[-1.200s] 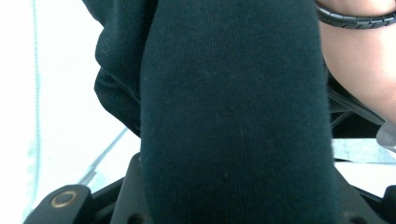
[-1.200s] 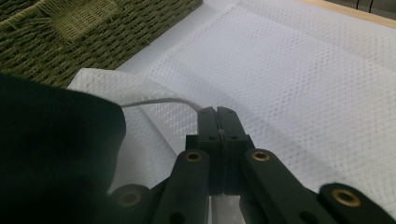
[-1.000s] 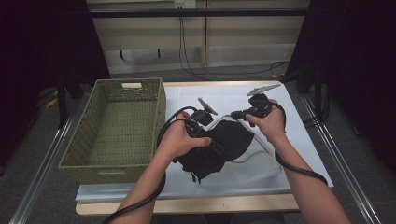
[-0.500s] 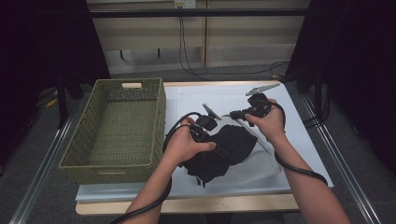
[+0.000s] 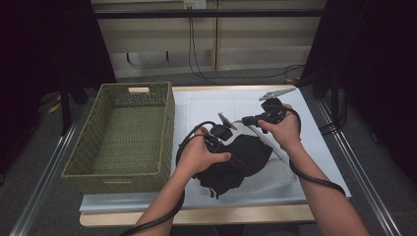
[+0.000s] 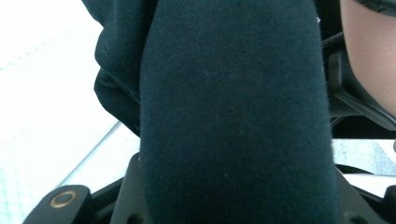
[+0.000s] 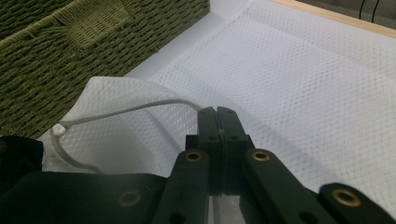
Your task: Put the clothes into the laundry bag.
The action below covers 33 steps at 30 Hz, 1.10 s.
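Note:
A black garment [image 5: 241, 162] lies bunched on a white mesh bag [image 5: 282, 174] in the middle of the table. My left gripper [image 5: 233, 150] is shut on a thick fold of the garment [image 6: 233, 116], which hides its jaws. My right gripper [image 5: 245, 119] is shut on the bag's corded rim and holds it lifted above the garment. In the right gripper view the jaws [image 7: 217, 122] meet on the white cord [image 7: 135, 108] at the edge of the mesh bag [image 7: 116, 93]. Both hands sit close together over the bag's mouth.
A green woven basket [image 5: 164, 128] stands at the left of the table, its wall [image 7: 56, 56] near the bag. White covering [image 5: 211, 101] spreads behind the hands. Cables trail from both grippers toward the front edge. Metal rails run along both table sides.
My left hand has moved right and slightly down with the black garment, closer to the lifted bag rim. The right hand has stayed in place.

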Tool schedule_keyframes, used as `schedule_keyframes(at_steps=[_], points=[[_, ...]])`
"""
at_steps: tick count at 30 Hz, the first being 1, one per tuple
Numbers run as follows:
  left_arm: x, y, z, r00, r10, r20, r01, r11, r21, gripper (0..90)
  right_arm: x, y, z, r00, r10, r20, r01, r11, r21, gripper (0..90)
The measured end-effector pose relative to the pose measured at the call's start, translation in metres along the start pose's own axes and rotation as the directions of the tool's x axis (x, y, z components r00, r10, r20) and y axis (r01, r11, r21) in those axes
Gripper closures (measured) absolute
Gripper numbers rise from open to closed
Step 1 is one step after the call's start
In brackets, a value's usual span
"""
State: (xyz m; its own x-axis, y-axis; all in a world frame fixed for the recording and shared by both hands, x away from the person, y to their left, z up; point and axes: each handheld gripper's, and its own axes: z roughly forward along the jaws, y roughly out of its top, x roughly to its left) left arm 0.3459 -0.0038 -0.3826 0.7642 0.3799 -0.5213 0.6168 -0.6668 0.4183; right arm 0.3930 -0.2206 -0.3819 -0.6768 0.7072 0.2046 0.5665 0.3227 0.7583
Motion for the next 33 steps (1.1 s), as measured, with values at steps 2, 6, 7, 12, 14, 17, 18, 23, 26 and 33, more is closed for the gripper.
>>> schedule_keyframes(at_steps=[2,6,7,12,14,17,18,23,26,33], points=[[0.000,0.000,0.001,0.9999,-0.001,-0.016,0.001,1.0000,0.006,61.2,0.000,0.000,0.000,1.0000,0.000,0.002,0.000,1.0000,-0.005,90.0],[0.001,0.000,0.005,0.9998,-0.004,-0.018,0.004,1.0000,0.000,61.2,0.000,0.000,-0.003,1.0000,0.003,-0.004,-0.003,1.0000,-0.006,90.0],[0.000,0.000,0.005,0.9996,-0.014,-0.024,0.014,0.9998,0.011,61.2,0.000,0.000,-0.003,1.0000,0.003,-0.004,-0.003,1.0000,-0.006,90.0],[0.002,0.001,0.010,0.9990,-0.018,-0.041,0.018,0.9998,0.008,61.2,0.001,0.000,-0.004,1.0000,0.001,-0.006,-0.001,0.9999,-0.012,90.0],[0.003,0.001,0.010,0.9985,-0.030,-0.045,0.030,0.9995,0.007,61.2,0.001,0.000,-0.004,1.0000,0.002,-0.006,-0.002,0.9999,-0.012,90.0],[0.005,0.000,0.010,0.9980,-0.044,-0.046,0.044,0.9990,0.000,61.2,0.003,0.000,-0.005,1.0000,0.000,-0.007,0.000,0.9999,-0.014,90.0],[0.006,0.000,0.010,0.9968,-0.057,-0.056,0.057,0.9984,-0.004,61.2,0.003,0.001,-0.006,0.9999,-0.004,-0.013,0.004,0.9998,-0.019,90.0],[0.009,-0.001,0.009,0.9951,-0.070,-0.070,0.069,0.9974,-0.017,61.1,0.006,0.001,-0.006,0.9999,-0.010,-0.011,0.010,0.9998,-0.017,90.0],[0.012,-0.002,0.008,0.9908,-0.090,-0.101,0.089,0.9959,-0.017,61.1,0.008,0.002,-0.007,0.9997,-0.017,-0.015,0.017,0.9997,-0.017,90.0],[0.014,-0.003,0.006,0.9846,-0.129,-0.118,0.124,0.9910,-0.050,61.1,0.012,0.005,-0.007,0.9995,-0.022,-0.021,0.022,0.9996,-0.021,90.0]])
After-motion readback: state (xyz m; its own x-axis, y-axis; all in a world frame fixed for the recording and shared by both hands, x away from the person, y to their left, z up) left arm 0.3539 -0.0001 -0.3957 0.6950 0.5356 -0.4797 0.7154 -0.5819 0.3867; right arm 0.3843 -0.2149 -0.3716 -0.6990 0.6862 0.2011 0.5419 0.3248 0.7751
